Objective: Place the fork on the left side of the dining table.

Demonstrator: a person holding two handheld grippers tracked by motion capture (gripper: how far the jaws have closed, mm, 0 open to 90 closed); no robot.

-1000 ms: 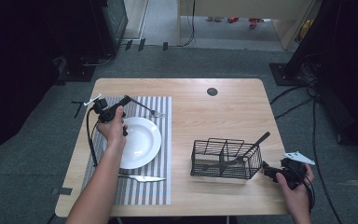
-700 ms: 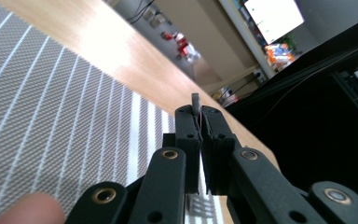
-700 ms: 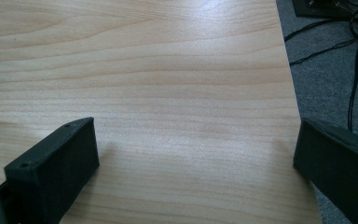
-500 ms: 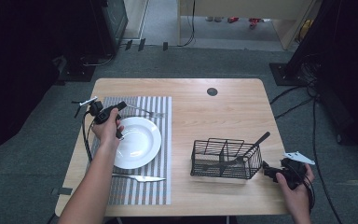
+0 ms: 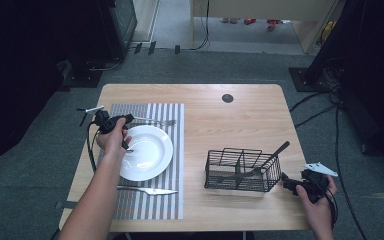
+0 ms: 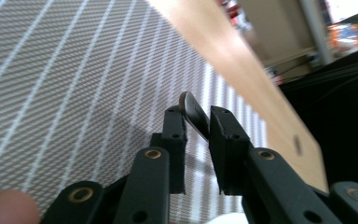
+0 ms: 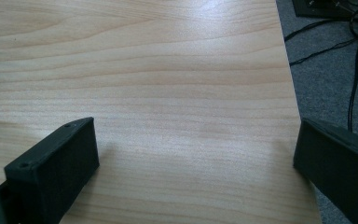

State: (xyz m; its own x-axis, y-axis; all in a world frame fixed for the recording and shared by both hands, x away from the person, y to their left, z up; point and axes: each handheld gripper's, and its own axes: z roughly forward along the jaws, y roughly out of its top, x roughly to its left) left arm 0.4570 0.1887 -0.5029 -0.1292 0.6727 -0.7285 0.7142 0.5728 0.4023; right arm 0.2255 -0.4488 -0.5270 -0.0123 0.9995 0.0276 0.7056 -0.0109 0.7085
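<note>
A silver fork point(image 5: 156, 121) lies along the far edge of the striped placemat point(image 5: 176, 150), just beyond the white plate point(image 5: 147, 152). My left gripper point(image 5: 126, 119) is at the fork's handle end. In the left gripper view the two jaws stand nearly together on the handle tip point(image 6: 193, 114), low over the mat, so my left gripper point(image 6: 196, 119) is shut on the fork. My right gripper point(image 5: 287, 183) rests near the table's front right corner, beside the wire basket point(image 5: 215, 172). Its jaws are wide apart over bare wood, so my right gripper point(image 7: 196, 126) is open.
A knife point(image 5: 147, 190) lies on the mat in front of the plate. A dark utensil point(image 5: 270, 159) leans out of the basket's right compartment. A round black cable hole point(image 5: 227, 98) is at the table's far middle. Cables run over the floor to the right.
The left hand and gripper have shifted left along the mat's far edge, and the fork's handle has come level with the mat. The right gripper has not moved.
</note>
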